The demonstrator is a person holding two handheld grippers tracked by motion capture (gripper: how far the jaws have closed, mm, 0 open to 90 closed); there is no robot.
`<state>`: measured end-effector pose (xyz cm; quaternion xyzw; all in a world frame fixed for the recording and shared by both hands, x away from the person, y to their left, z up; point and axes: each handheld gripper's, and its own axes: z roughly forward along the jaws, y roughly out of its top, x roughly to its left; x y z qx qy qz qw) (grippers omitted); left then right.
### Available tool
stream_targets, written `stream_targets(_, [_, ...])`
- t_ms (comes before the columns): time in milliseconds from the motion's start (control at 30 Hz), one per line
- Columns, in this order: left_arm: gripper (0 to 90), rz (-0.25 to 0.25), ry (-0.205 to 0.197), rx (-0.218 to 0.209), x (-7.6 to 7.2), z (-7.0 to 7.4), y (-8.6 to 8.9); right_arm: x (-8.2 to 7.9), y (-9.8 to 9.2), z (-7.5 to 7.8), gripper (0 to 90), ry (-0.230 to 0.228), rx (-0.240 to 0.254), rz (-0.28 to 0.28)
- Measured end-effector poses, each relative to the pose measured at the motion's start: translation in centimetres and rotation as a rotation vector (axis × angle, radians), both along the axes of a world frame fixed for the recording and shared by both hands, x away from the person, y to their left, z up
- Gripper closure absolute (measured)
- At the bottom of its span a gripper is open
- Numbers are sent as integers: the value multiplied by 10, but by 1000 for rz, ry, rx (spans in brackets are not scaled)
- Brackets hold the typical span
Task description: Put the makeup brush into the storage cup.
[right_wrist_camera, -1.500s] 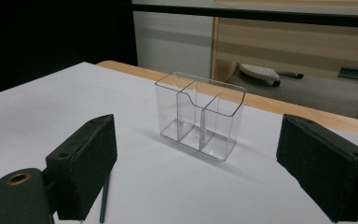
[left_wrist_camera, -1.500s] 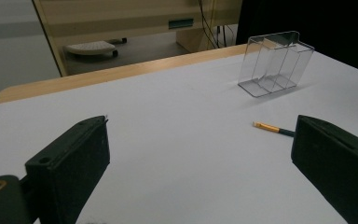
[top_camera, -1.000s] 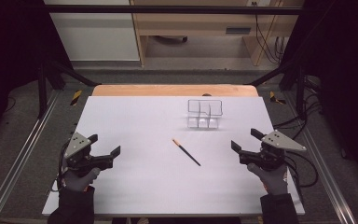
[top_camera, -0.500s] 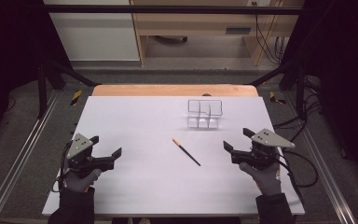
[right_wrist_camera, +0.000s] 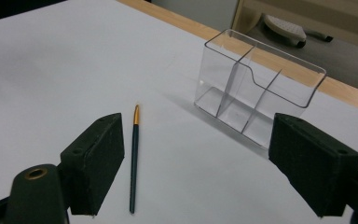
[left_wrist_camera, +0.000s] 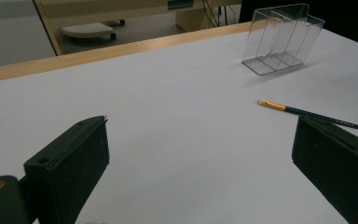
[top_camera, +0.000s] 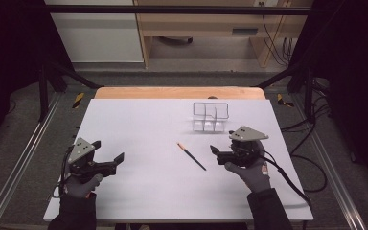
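Dark-green pencil (top_camera: 191, 156) lies slantwise on the table, gold tip pointing away, just left of the wide-open, empty right gripper (top_camera: 215, 153), far nearer than the left.

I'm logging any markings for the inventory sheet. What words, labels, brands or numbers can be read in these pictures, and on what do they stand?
None can be read.
The brush has a dark handle with no legible print; faint marks on it in the left gripper view are too small to read.
The clear organizer bears no label.
The white table is blank.
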<state>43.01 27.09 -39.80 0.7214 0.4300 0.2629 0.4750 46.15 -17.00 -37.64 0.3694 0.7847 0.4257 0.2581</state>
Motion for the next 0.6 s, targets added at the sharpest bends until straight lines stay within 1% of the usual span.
stream_targets(67, [33,1,2,1,0,0,0,2,3,1,192,4,-7,4])
stream_targets(100, [33,0,4,5,0,-1,0,7,8,2,199,19,-19,13])
stream_targets(133, [33,0,4,5,0,-1,0,7,8,2,199,19,-19,13])
stream_targets(167, [33,1,6,7,1,-1,0,10,14,4,205,32,-34,19])
stream_targets(267, [32,1,11,14,1,-3,0,17,21,6,215,55,-50,28])
stream_targets(400, [32,2,12,12,2,-3,1,25,30,8,229,73,-74,39])
stream_targets(500, [33,2,14,13,2,-4,1,28,34,9,231,84,-79,48])
stream_targets(533, [33,3,15,13,3,-4,1,31,38,9,233,98,-80,55])
stream_targets(567, [33,4,16,12,3,-5,1,31,38,9,233,98,-80,55])
stream_targets(600, [32,4,18,12,3,-5,1,35,42,9,236,110,-89,59])
